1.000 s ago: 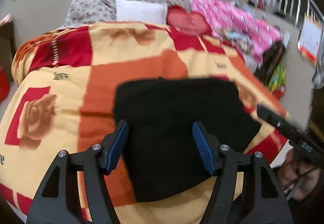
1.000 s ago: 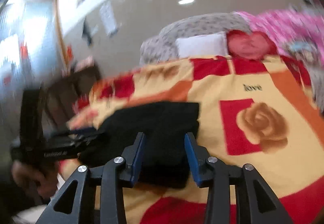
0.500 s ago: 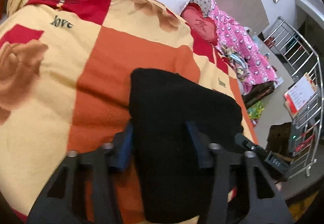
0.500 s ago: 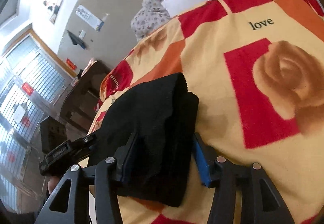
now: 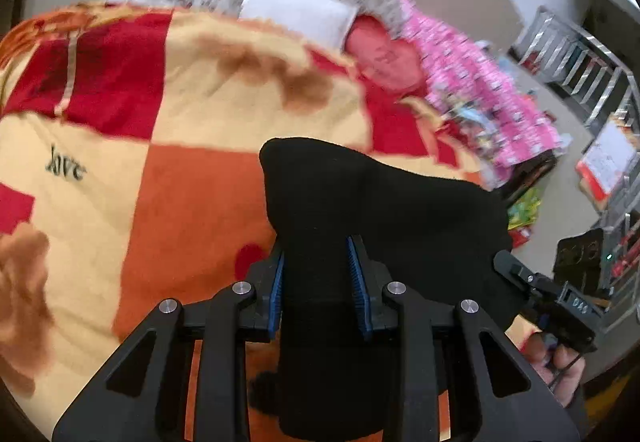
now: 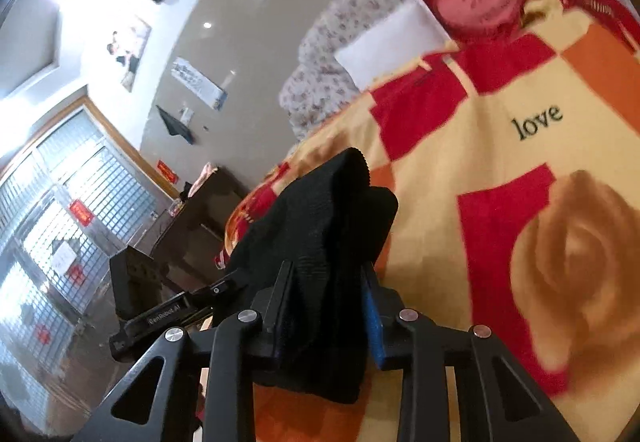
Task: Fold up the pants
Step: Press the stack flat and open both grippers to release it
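Note:
The black pants (image 5: 376,210) are a folded bundle on the orange, red and yellow blanket (image 5: 160,130). My left gripper (image 5: 318,274) is shut on the bundle's near edge, the cloth pinched between its blue pads. My right gripper (image 6: 328,306) is shut on the other end of the pants (image 6: 320,218), which bunch up between its fingers. Each gripper shows in the other's view: the right one (image 5: 544,302) at the bundle's right end, the left one (image 6: 168,318) at its left end.
A white pillow (image 5: 296,14) and a red heart cushion (image 5: 384,58) lie at the bed's head, with a pink quilt (image 5: 480,90) to the right. A metal rack (image 5: 592,74) stands beyond the bed. A dark cabinet (image 6: 192,218) stands by the window.
Both grippers have closed on the near edge of the black pants, and the bundle is now lifted and bunched between them. Both cameras have tilted.

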{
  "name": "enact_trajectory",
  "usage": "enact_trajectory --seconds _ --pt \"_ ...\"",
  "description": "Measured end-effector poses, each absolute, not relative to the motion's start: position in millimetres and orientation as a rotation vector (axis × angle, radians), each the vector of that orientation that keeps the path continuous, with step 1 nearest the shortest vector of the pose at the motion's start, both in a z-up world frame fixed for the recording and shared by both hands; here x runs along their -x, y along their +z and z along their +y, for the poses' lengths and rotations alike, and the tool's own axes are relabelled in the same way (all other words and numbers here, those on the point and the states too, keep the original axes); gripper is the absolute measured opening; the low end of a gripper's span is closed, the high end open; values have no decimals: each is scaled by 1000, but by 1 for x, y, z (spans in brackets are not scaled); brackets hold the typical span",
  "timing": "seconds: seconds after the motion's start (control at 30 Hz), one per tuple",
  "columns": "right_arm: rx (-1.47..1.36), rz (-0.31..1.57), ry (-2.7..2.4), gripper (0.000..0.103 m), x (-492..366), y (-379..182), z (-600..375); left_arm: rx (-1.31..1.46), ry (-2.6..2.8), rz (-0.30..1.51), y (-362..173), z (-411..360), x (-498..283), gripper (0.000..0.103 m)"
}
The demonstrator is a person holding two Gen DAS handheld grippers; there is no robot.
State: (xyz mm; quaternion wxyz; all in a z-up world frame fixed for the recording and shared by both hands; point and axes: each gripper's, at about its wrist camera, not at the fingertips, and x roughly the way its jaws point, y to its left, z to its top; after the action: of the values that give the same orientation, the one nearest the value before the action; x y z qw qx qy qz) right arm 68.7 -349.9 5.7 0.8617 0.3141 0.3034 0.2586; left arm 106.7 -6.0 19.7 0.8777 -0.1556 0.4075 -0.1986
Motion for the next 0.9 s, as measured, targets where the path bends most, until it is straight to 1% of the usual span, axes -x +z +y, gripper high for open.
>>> enact_trajectory --seconds 0.03,0.07,0.1,0.13,0.17,0.2,0.27,0.33,0.43,0.5,0.53,0.57,0.6,0.7,0.77,0.9 --pt "-660 695 527 31 -81 -5 -347 321 -396 877 12 -6 -110 31" --pt "-651 747 500 32 -85 -13 -347 332 -392 874 6 -5 -110 37" --pt "-653 829 449 37 -92 -24 -344 345 -394 863 4 -2 -109 42" --pt "-673 828 445 38 -94 -24 -345 350 -389 862 3 0 -109 45" --pt "-659 811 438 40 -93 -22 -345 348 -370 867 2 1 -110 56" --pt "-641 808 429 42 -93 -21 -343 338 -344 870 1 2 -111 64" --pt "-627 770 413 42 -87 -16 -342 338 -335 871 3 3 -111 64" --pt "-591 687 381 42 -73 -7 -344 310 -302 824 13 4 -100 64" --pt "-581 518 381 42 -42 10 -354 257 -289 763 31 1 -75 64" --pt "-482 465 323 42 -19 21 -350 185 -263 738 38 -9 -54 66" --pt "-374 456 294 42 -6 28 -337 147 -243 736 38 -15 -41 69" --pt "-299 449 279 42 1 32 -325 111 -226 735 37 -22 -27 75" --pt "-197 446 261 42 12 34 -308 90 -211 730 37 -26 -18 79" --pt "0 441 190 42 46 30 -280 18 -161 742 31 -44 7 83" --pt "57 463 158 42 58 20 -276 -13 -128 766 25 -54 15 84" --pt "26 523 195 42 67 1 -283 -38 -120 803 7 -64 28 84"
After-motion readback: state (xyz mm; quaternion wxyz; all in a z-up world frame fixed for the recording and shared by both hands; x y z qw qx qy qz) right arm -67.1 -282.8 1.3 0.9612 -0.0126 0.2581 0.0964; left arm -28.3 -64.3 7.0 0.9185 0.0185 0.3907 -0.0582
